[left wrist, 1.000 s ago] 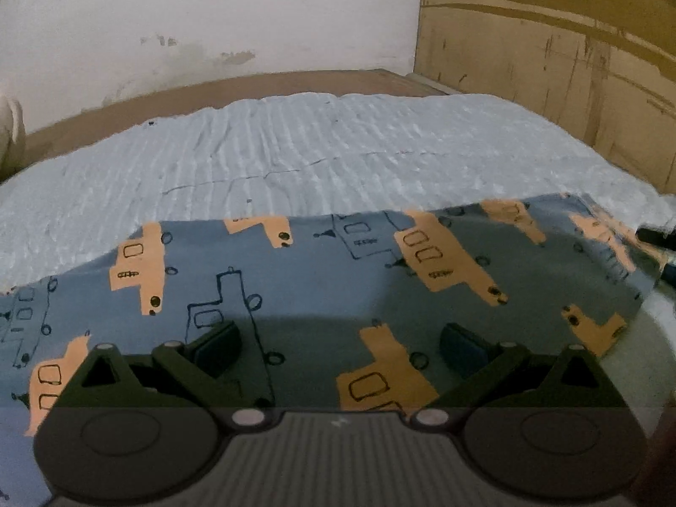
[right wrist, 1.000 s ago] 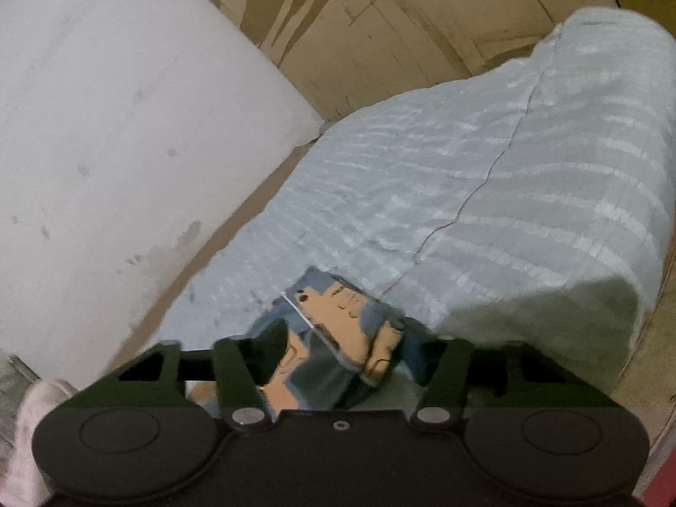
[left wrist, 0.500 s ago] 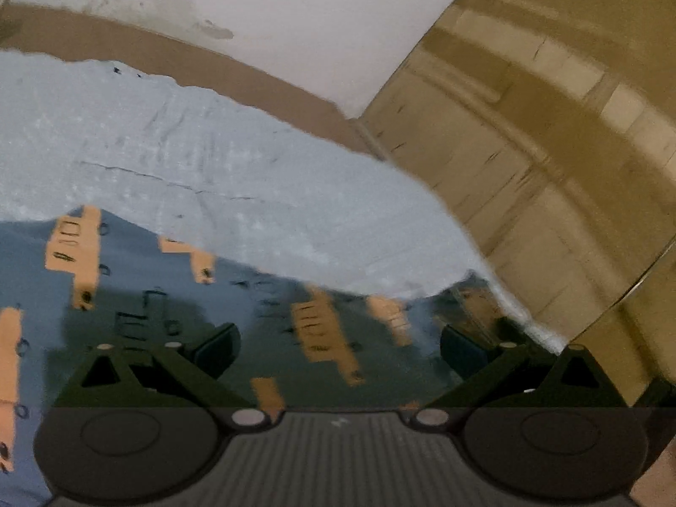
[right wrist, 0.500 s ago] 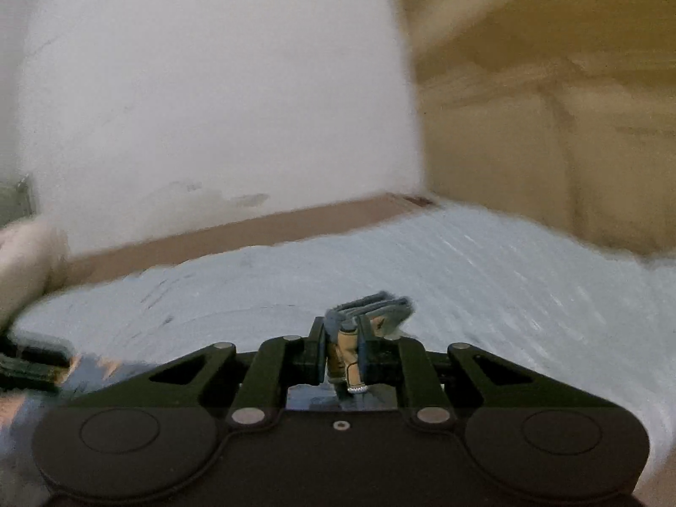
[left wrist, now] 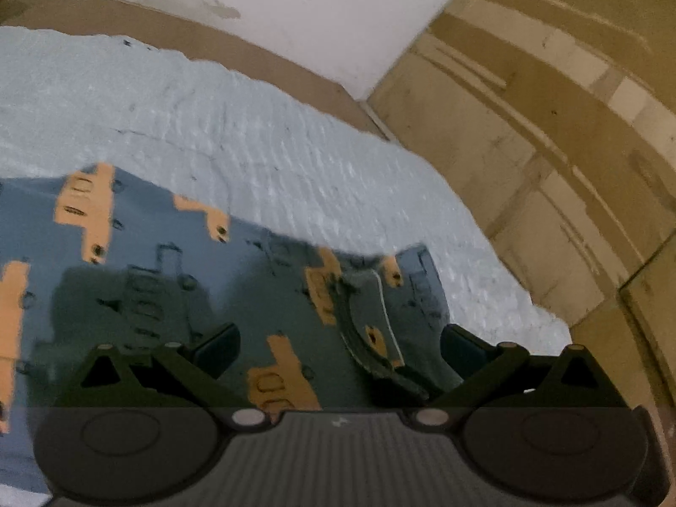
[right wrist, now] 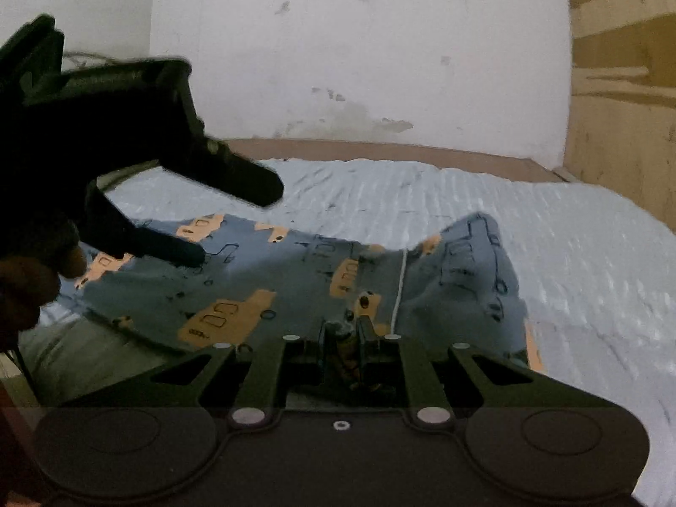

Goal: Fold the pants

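Note:
Blue-grey pants (left wrist: 177,295) printed with orange vehicles lie on a light blue bedspread (left wrist: 295,160). In the right wrist view my right gripper (right wrist: 344,338) is shut on a bunched edge of the pants (right wrist: 262,279), and the cloth rises from the bed to the jaws. A white seam line (right wrist: 399,291) runs down to the grip. My left gripper (left wrist: 338,346) hovers open over the pants with nothing between its fingers. A turned-over flap (left wrist: 367,321) lies just ahead of it. The left gripper (right wrist: 234,224) also shows open at the upper left of the right wrist view.
The bedspread (right wrist: 570,262) stretches to the right and back. A brown bed frame edge (right wrist: 380,150) runs along a stained white wall (right wrist: 359,42). Wooden panels (left wrist: 549,148) stand at the right. A person's hand (right wrist: 25,291) holds the left gripper.
The right gripper closed on the pants' edge, rolled level and swung across the bed with the cloth toward the left gripper. The left gripper rolled and stayed open above the pants.

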A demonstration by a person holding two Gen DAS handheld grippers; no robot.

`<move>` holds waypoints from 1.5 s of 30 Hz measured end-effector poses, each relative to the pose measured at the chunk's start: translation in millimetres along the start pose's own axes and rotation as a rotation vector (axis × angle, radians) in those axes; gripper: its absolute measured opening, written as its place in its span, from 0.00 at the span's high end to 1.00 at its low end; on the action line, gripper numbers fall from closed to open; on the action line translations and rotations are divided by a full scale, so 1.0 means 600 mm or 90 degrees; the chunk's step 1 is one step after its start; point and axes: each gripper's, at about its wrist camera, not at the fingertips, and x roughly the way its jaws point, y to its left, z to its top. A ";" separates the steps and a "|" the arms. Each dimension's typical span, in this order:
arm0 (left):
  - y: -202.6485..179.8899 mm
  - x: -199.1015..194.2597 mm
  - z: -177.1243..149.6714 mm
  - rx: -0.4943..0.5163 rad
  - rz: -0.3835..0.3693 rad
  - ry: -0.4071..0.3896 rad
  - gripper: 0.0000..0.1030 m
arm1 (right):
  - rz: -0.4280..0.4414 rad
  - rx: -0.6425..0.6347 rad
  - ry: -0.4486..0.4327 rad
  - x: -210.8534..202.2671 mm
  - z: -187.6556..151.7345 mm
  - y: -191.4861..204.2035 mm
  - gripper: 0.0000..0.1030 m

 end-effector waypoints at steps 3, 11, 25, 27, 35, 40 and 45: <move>-0.009 0.027 -0.002 -0.013 -0.005 0.015 0.01 | 0.012 0.055 -0.029 -0.009 0.000 -0.008 0.85; -0.018 0.094 0.007 -0.089 0.005 0.041 0.21 | 0.077 0.223 -0.087 -0.030 0.001 -0.058 0.85; -0.035 0.137 0.009 -0.130 0.063 0.035 0.86 | 0.051 0.155 -0.085 -0.037 0.002 -0.028 0.85; -0.039 0.130 0.010 -0.125 0.062 0.025 0.89 | 0.049 0.147 -0.086 -0.039 0.003 -0.024 0.85; -0.061 0.080 0.024 -0.082 0.064 -0.025 0.90 | 0.048 0.120 -0.107 -0.058 0.017 -0.005 0.85; -0.065 0.029 0.042 -0.053 0.081 -0.054 0.91 | 0.077 0.115 -0.122 -0.070 0.039 0.018 0.85; -0.049 -0.025 0.063 -0.035 0.107 -0.064 0.91 | 0.148 0.154 -0.116 -0.060 0.059 0.040 0.85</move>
